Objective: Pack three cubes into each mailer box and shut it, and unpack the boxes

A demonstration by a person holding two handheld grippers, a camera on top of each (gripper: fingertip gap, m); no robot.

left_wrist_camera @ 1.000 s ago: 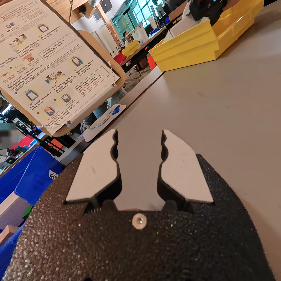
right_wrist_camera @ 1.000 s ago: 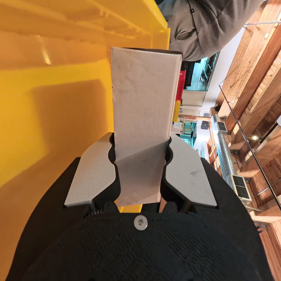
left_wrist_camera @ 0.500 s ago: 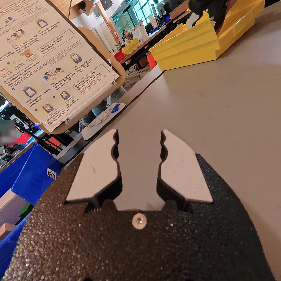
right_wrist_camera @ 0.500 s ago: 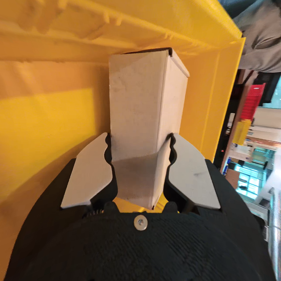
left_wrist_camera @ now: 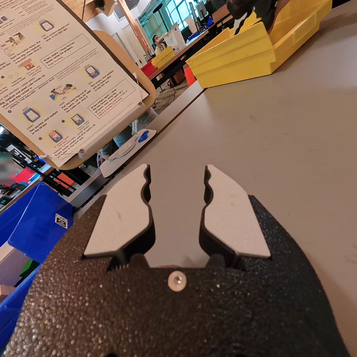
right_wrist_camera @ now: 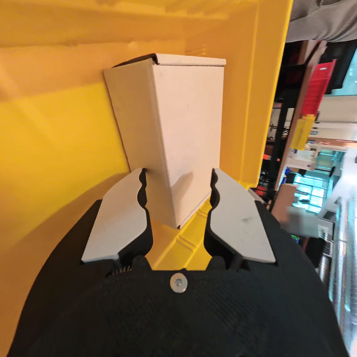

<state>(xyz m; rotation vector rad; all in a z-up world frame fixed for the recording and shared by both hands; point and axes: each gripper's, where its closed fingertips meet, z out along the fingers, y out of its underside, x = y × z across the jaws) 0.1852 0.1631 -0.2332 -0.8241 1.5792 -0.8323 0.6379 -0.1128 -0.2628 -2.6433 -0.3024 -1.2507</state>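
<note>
A shut white mailer box [right_wrist_camera: 185,125] stands tilted inside the yellow bin [right_wrist_camera: 58,135], close to its end wall. My right gripper [right_wrist_camera: 178,170] is open. Its fingertips flank the box's near end and the box sits loose between them. In the left wrist view the yellow bin [left_wrist_camera: 231,58] is at the table's far end, with the dark right gripper [left_wrist_camera: 251,11] reaching into it. My left gripper [left_wrist_camera: 176,168] is open and empty, low over the grey table [left_wrist_camera: 270,144]. No cubes show clearly.
An instruction board [left_wrist_camera: 67,77] on a white stand [left_wrist_camera: 125,154] rises at the table's left edge. A blue bin [left_wrist_camera: 38,228] sits below to the left with something green [left_wrist_camera: 29,268] in it. A person's grey clothing [right_wrist_camera: 318,19] is beyond the yellow bin. The left gripper's tips are roughly 55 cm from the right gripper's.
The right gripper carried the mailer box down into the yellow bin. The box has turned and slid forward toward the fingertips. The left gripper has barely moved.
</note>
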